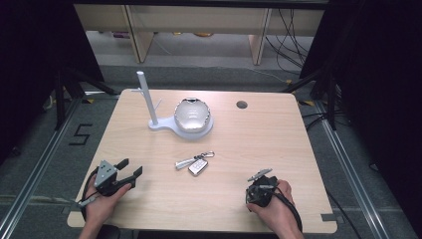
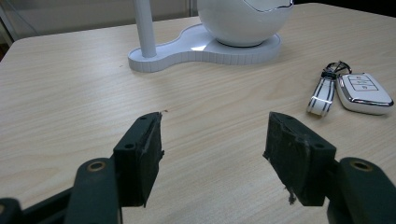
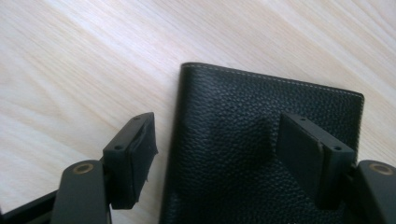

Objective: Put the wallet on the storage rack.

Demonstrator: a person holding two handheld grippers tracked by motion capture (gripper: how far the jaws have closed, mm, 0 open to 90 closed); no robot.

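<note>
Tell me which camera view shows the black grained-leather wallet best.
The right gripper view: the black grained-leather wallet lies flat on the wooden table, its grain and pale edge stitching clear beneath the open right gripper. In the high view that gripper covers it. The left gripper view looks elsewhere.

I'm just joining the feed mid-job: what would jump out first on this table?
The white stand at the table's far centre, with a tall post and a shiny egg-shaped bowl on its base. In front of it lies a car key with a strap. Under the open right gripper lies a black leather wallet, near the table's front right.
</note>
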